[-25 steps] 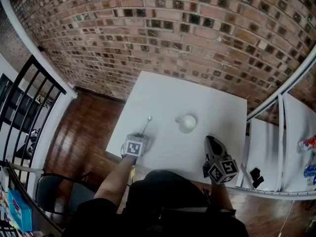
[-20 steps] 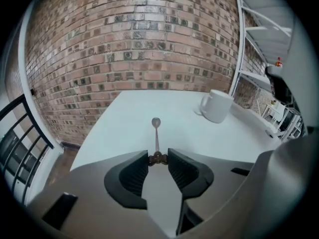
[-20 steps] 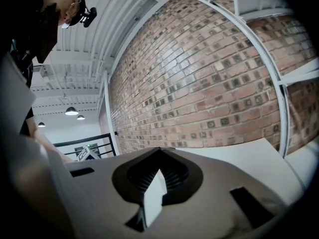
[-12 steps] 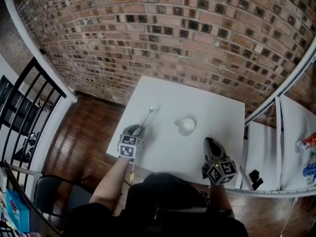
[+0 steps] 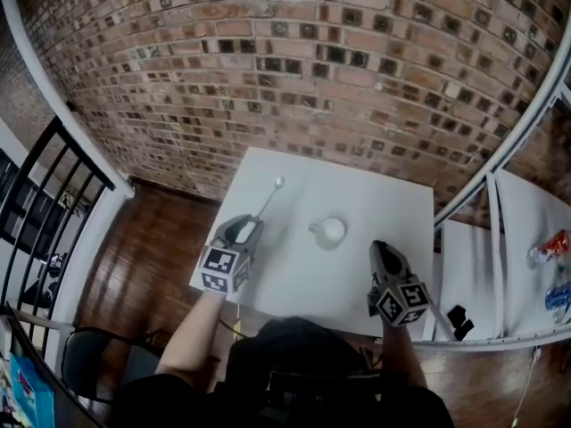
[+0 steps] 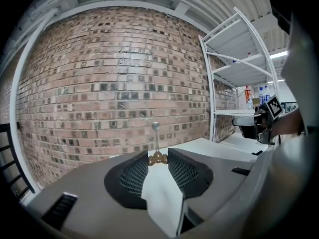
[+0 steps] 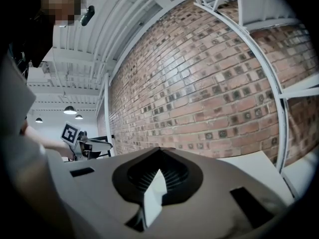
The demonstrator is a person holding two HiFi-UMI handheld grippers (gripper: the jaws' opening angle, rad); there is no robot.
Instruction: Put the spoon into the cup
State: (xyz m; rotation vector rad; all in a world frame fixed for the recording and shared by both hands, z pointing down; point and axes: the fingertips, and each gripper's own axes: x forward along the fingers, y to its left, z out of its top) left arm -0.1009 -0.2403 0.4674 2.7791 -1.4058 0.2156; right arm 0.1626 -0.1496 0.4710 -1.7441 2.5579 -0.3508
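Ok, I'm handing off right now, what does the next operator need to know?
Left gripper: shut on the spoon's handle end, with the spoon held above the table.
Right gripper: shut, empty, by the table's near right edge.
Cup: stands on the table between the two grippers.
Done: spoon picked up.
Left: carry it over the cup and put it in.

Soft, even light with faint shadows; heavy fisheye bending, black corners in both gripper views.
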